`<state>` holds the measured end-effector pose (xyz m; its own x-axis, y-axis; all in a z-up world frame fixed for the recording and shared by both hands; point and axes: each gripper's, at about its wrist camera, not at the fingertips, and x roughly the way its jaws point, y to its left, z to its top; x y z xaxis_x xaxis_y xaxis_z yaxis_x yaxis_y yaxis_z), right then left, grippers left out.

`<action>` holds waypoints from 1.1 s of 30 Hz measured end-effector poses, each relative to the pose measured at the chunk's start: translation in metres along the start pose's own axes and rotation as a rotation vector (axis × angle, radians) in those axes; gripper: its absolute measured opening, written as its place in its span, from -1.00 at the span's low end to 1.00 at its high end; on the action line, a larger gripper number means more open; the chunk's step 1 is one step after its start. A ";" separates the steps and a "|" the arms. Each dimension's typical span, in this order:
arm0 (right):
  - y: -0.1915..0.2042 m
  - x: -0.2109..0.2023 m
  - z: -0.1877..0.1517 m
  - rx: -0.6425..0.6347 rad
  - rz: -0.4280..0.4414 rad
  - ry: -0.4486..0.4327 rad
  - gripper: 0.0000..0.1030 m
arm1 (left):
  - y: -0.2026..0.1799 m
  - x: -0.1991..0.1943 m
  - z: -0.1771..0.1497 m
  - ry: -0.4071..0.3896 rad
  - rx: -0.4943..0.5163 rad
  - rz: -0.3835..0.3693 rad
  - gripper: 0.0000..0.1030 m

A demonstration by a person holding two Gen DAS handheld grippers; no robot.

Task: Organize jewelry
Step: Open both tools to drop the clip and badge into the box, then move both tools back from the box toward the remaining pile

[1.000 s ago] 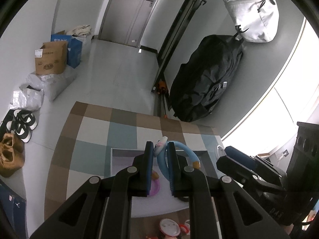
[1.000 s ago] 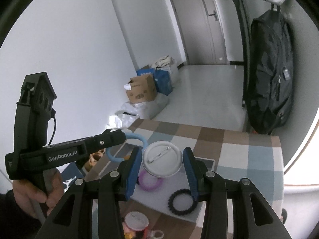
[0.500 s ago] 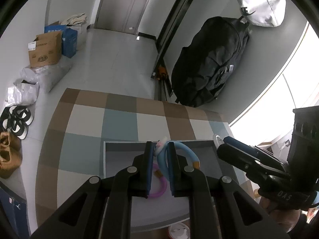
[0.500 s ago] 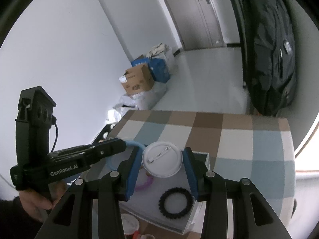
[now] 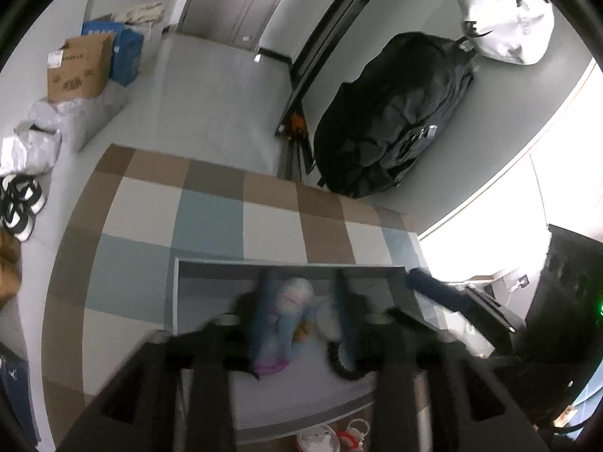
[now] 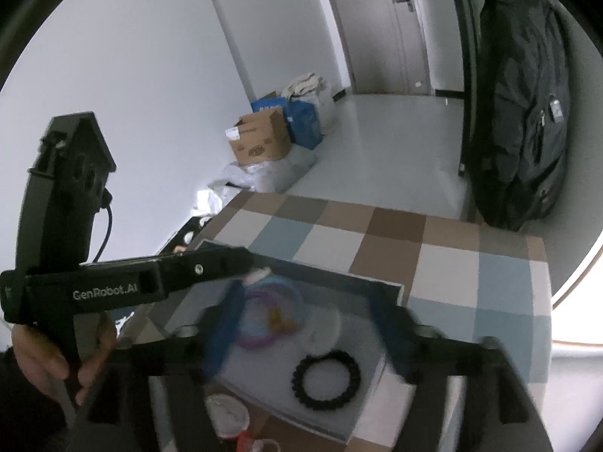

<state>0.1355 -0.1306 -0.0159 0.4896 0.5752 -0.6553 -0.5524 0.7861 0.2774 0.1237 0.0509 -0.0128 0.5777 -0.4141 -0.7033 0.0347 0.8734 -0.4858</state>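
Nearest to me, both of my hand-held grippers have just been opening over the grey tray (image 5: 211,263). My right hand-held gripper (image 6: 305,324) now stands with its blue fingers (image 6: 226,320) wide apart; the white pin badge (image 6: 324,324) it pinched half a second ago shows only as a pale blur between them, no longer pressed, seemingly dropping onto the tray floor. My left hand-held gripper (image 5: 301,316) has parted too, and the blue bracelet (image 5: 290,324) it clamped a moment ago lies loose between the fingers, its white charm (image 5: 296,290) uppermost, resting over the purple bracelet (image 5: 267,365). Just beside them, inside the same tray, lies the black beaded bracelet (image 6: 326,380), untouched.

I judge that both pieces are now delivered, so this step is done. On the desk (image 6: 444,263) nearer than the tray, another round badge (image 6: 226,414) and some small red and white items (image 5: 350,437) are left to collect.

Farther off are a cardboard box (image 6: 262,139) on the floor and a black bag (image 5: 392,120) against the wall.
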 end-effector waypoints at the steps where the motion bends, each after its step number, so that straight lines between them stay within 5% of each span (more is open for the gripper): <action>1: -0.001 -0.002 0.000 0.002 0.004 -0.006 0.44 | 0.001 -0.002 0.000 -0.009 -0.010 -0.011 -0.08; 21: -0.009 -0.031 -0.014 0.056 -0.039 -0.088 0.94 | -0.010 -0.025 -0.012 -0.089 0.067 0.200 0.14; 33: 0.002 -0.052 -0.027 0.040 -0.047 -0.102 1.00 | -0.021 -0.043 -0.032 -0.134 0.135 0.286 0.61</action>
<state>0.0912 -0.1652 0.0000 0.5816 0.5558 -0.5940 -0.5010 0.8200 0.2768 0.0719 0.0419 0.0117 0.6812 -0.1178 -0.7226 -0.0416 0.9792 -0.1988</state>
